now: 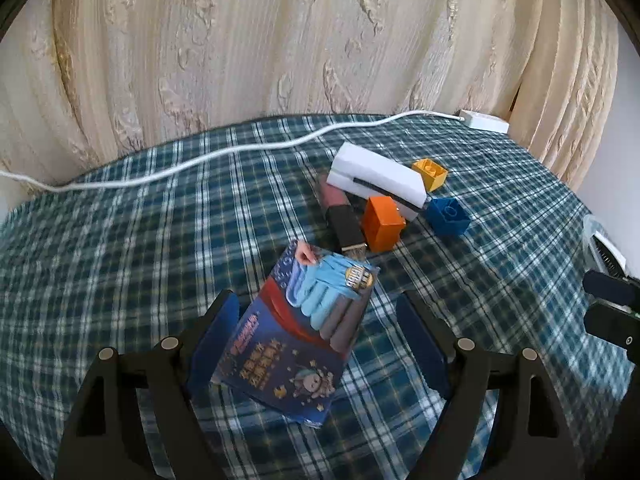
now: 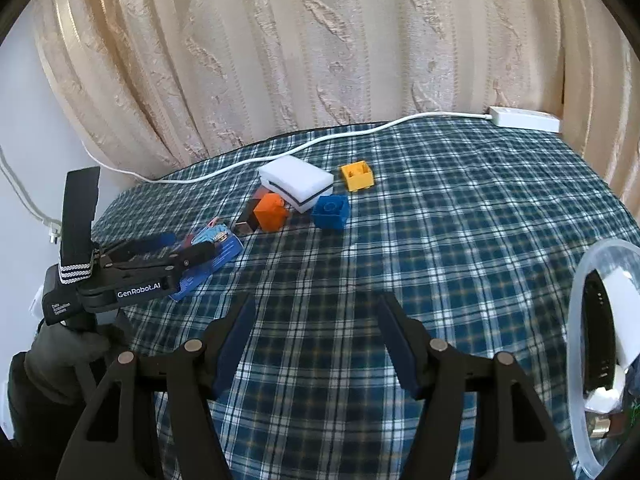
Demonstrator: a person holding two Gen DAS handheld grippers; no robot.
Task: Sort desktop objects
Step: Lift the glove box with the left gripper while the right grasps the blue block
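A dark blue picture box (image 1: 292, 340) lies on the plaid cloth between the wide-spread fingers of my left gripper (image 1: 316, 304), and the pads do not press on it. From the right wrist view the left gripper (image 2: 188, 244) hovers over that box (image 2: 226, 250). Beyond it sit a brown and pink stick-shaped object (image 1: 340, 216), an orange block (image 1: 382, 222), a white sponge with a dark stripe (image 1: 376, 180), a blue block (image 1: 448, 216) and a yellow block (image 1: 430, 174). My right gripper (image 2: 316, 300) stands open over bare cloth with nothing between its fingers.
A white cable (image 1: 200, 160) runs along the back edge to a power strip (image 2: 524, 118). A clear plastic tub (image 2: 580, 280) holding white and black items stands at the right. A curtain hangs behind the table. A gloved hand (image 2: 68, 352) holds the left gripper.
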